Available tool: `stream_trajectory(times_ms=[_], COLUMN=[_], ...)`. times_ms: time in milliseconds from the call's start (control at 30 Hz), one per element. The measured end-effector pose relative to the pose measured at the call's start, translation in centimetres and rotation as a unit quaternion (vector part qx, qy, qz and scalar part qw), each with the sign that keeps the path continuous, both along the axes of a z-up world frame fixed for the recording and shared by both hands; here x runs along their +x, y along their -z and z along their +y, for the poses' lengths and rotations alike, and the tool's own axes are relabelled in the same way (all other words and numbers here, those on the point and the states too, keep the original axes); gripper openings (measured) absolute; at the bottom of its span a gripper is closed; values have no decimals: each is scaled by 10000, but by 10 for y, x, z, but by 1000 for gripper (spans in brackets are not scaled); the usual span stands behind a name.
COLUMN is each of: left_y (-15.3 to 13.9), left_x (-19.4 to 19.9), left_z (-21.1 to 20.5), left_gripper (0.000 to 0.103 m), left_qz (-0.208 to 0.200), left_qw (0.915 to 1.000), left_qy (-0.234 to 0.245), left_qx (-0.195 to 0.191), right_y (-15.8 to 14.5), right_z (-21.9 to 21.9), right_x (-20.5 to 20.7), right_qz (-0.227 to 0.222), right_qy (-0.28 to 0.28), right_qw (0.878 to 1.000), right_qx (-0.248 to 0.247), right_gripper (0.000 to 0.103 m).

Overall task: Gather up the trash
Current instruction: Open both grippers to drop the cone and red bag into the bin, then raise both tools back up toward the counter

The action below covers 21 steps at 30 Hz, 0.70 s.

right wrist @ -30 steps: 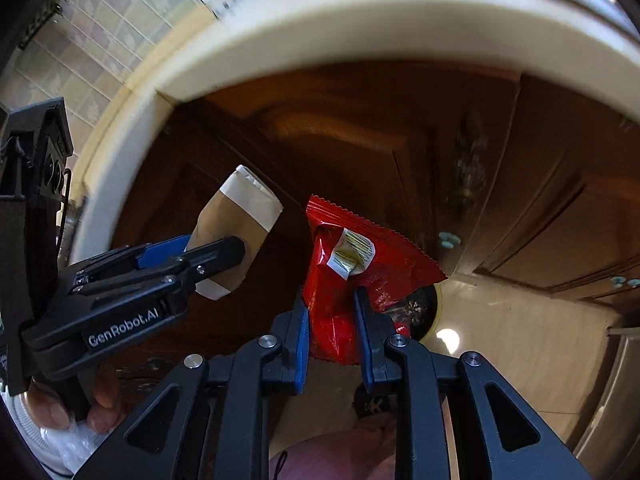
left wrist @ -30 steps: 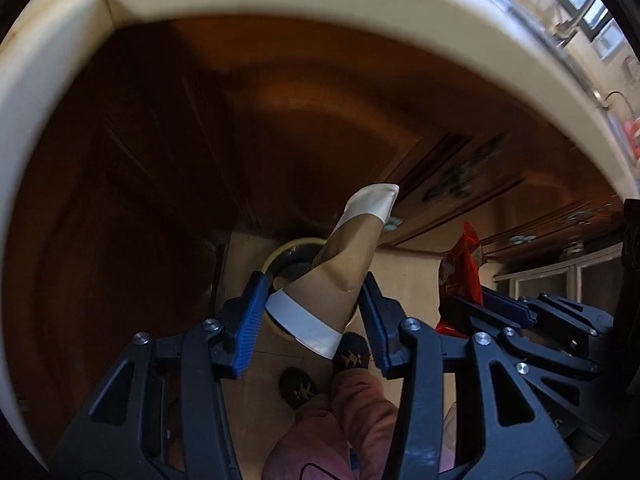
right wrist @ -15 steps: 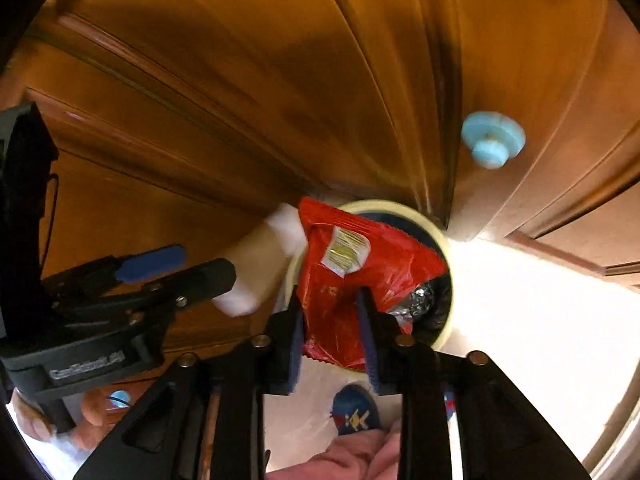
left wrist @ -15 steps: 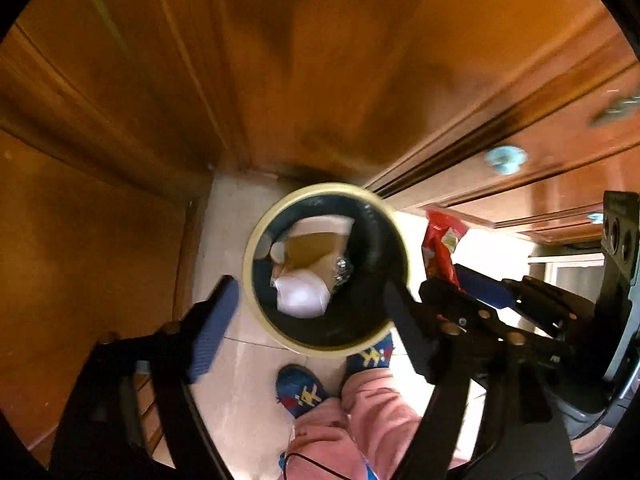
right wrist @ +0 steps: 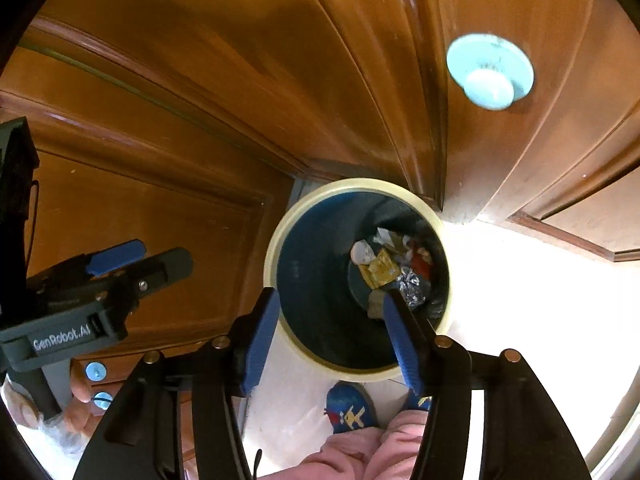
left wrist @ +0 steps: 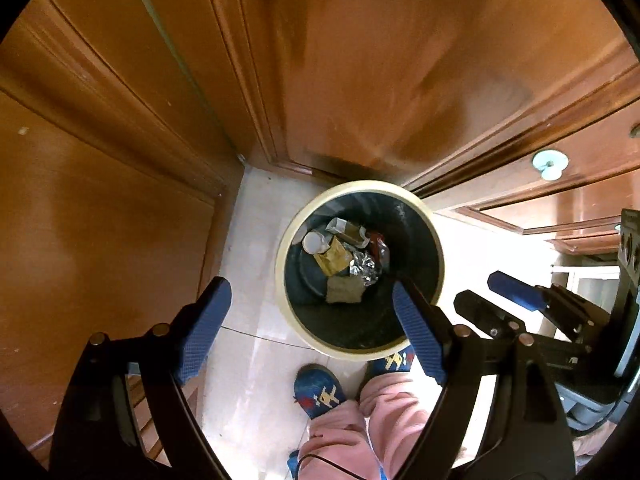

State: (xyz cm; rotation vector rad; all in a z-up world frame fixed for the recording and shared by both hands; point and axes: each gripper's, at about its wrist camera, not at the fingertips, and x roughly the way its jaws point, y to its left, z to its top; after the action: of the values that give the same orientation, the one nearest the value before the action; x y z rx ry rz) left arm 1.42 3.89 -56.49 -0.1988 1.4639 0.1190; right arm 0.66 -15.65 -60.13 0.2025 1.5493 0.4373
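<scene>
A round bin with a cream rim stands on the pale floor right below both grippers. Inside lie a brown paper cup, a red snack packet, crumpled foil and other scraps. My left gripper hangs over the bin, its jaws opening wide with nothing between them. My right gripper is beside it, jaws opening too, and holds nothing. Each gripper shows in the other's view: right gripper, left gripper.
Brown wooden cabinet doors close in behind and left of the bin; one bears a pale blue knob. A person's pink trouser legs and blue slippers stand just in front of the bin on the tiled floor.
Both grippers came down from the counter edge to just above the bin and opened. The paper cup left my left gripper and the red packet my right; both now lie in the bin.
</scene>
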Motion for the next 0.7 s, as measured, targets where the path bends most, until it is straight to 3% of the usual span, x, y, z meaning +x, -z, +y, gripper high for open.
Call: stream_trajectory(times_ms=[167,300,700], left_y=[-36,-82,-255], left_x=[-1,-4,-21], left_z=[-1,-5,-19], left_gripper=[81,81,81], left_qz=[-35,-128,-842], left_qw=[9999,9998,9955], left_qy=[82,124,439], left_qx=[65,67,81], right_y=[-22,-68,-259], right_z=[-4,-14,-31], right_x=[4,14,1], right_qz=[-20,19,-491], right_qy=[84,207,260], right_qw=[10000,9998,9984], right_qx=[-17,-9,63], right_gripper=[55,55,55])
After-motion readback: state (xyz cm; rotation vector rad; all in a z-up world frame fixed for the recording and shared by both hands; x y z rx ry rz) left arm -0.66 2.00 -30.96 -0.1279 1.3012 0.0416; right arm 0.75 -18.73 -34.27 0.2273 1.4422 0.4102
